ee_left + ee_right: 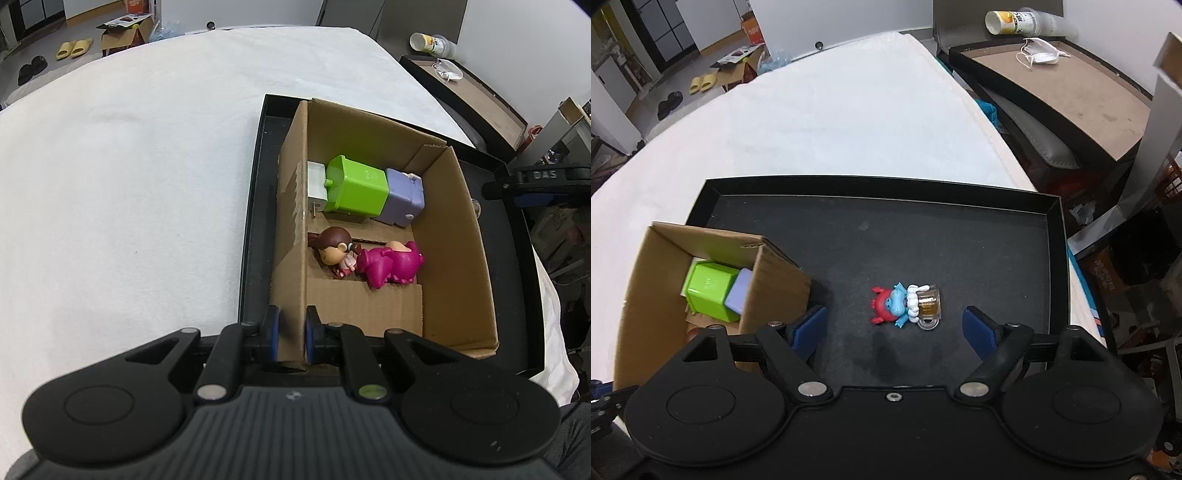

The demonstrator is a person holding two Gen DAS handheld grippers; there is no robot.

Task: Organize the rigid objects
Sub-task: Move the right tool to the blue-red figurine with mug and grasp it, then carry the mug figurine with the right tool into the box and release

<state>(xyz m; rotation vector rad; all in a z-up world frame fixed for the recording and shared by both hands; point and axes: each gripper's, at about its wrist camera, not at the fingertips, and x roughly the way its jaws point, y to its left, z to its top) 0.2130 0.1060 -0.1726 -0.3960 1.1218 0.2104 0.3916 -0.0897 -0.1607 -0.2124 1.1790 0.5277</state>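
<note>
Grippers first. L gripper (291,334) is clamped on the near-left wall of the cardboard box (454,236), blue pads pressed on either side of the card edge. R gripper (895,332) stands wide apart, nothing between the pads; it hangs over the black tray (960,236), pointing steeply down.

R view only: small figurine (905,305), red + blue w/ a white ruffle and an amber clear mug part, lying on the tray floor just ahead of the R fingers, roughly centred between them, not touched. L view doesn't show it.

L view only: box contents in full. Near end: brown-haired doll (334,253) lying on its side, touching a magenta toy (391,264). Far end: green block (356,188) w/ a white piece (317,186) on its left and a lilac block (404,201) on its right, all packed in a row. R view catches just the green + lilac tops; doll and magenta toy are hidden behind the box wall.

Box sits in the tray's left part; tray sits on a white cloth-covered surface (147,147). Further off: brown board (1071,85) w/ a face mask (1039,51) and paper cup (1004,20), and yellow slippers (74,48) on the floor.
</note>
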